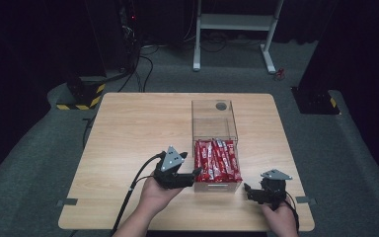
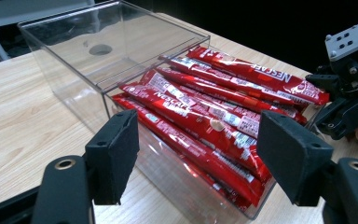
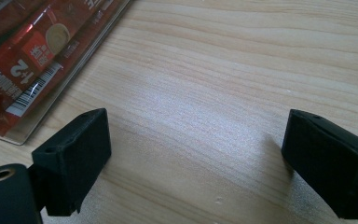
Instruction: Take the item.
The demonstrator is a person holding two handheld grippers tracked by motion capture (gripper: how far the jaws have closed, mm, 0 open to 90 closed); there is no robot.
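Note:
A clear plastic box (image 1: 214,118) stands on the wooden table (image 1: 128,133), with its drawer (image 1: 217,186) pulled out toward me. Several red Nescafe sachets (image 1: 217,160) fill the drawer. My left gripper (image 1: 193,175) sits just left of the drawer's front, open, its jaws wide on either side of the drawer corner and the sachets (image 2: 205,112). My right gripper (image 1: 246,190) rests low by the drawer's right front corner, open, with bare wood between its jaws (image 3: 196,154). In the right gripper view the sachets (image 3: 23,65) lie at upper left. In the left gripper view the right gripper (image 2: 349,93) is at far right.
Behind the table are a white desk frame (image 1: 234,22), a black-and-yellow striped base (image 1: 81,96) with cables, and a black stand (image 1: 316,98) at right. Grey carpet surrounds the table. Bare wood spreads left of the box.

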